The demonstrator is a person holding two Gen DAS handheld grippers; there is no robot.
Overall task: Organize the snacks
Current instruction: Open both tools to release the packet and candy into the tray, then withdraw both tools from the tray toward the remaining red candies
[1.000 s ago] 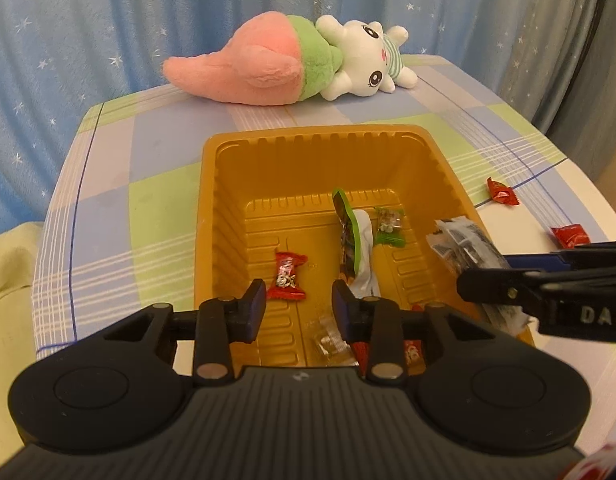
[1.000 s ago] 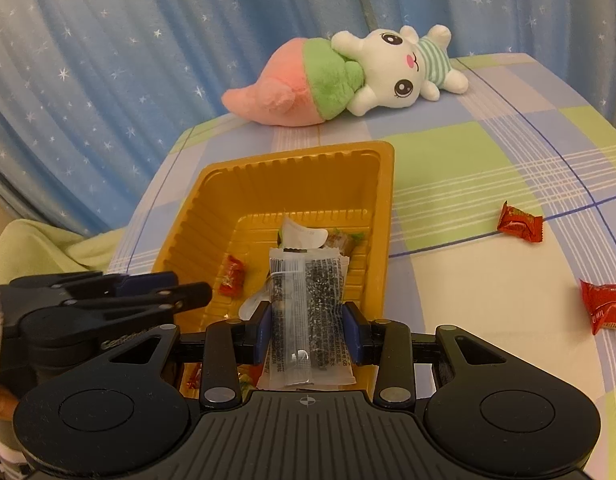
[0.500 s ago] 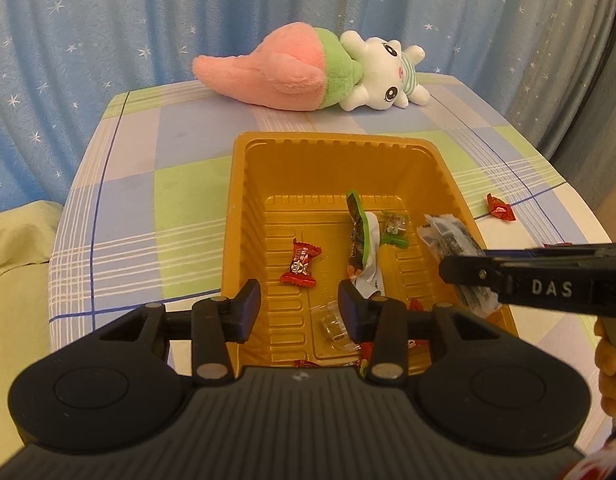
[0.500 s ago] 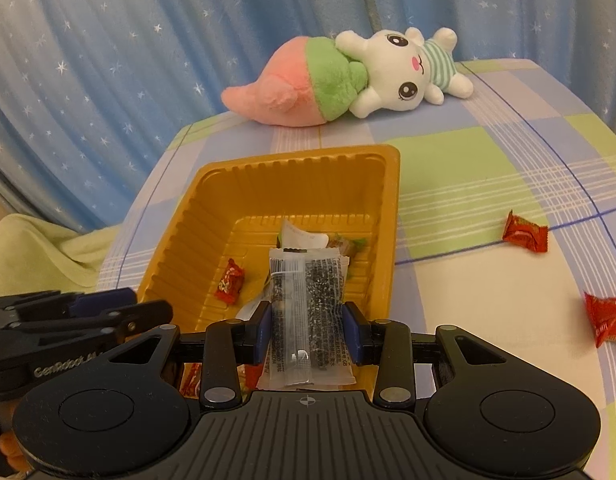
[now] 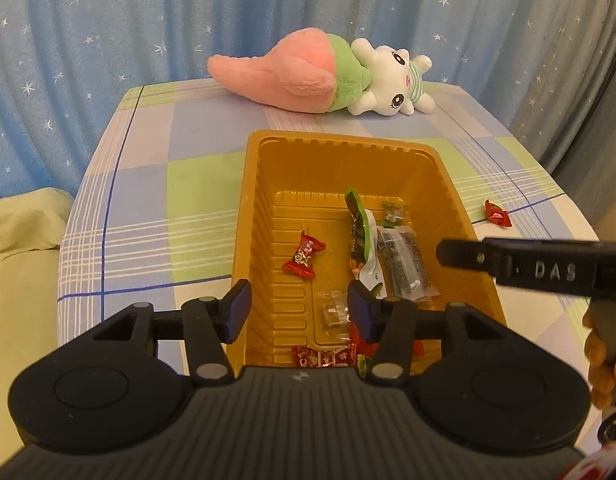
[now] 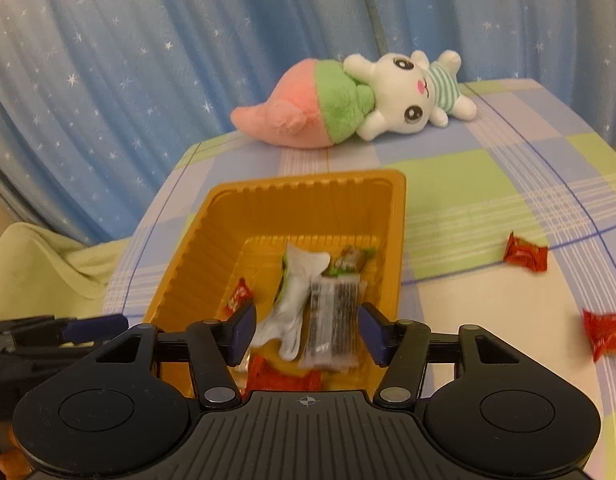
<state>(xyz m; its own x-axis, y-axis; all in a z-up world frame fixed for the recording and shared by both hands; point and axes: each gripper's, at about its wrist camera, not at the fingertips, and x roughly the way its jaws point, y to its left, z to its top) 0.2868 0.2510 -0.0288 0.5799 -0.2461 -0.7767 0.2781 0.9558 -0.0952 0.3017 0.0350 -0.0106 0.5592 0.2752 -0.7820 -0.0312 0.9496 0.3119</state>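
Left wrist view is filled at its far edge by a blue starred curtain [image 5: 107, 40], in front of which a checked tablecloth [image 5: 147, 208] is spread. A pink, green and white plush [image 5: 320, 76] is laid on its side at the cloth's far end. A gold tray [image 5: 259, 216] is set nearer, and the snacks are gathered in it. The left gripper [image 5: 299, 310] is held over the tray's near end; its jaws have just been opening and are seen moderately apart, with nothing clamped. The right gripper [image 6: 305, 332] has likewise just been opening and is parted wide; the seaweed pack [image 6: 336, 316] is seen loose between its pads, lying in the tray. 2 red candies [image 6: 524, 256] are left on the cloth, right of the tray.
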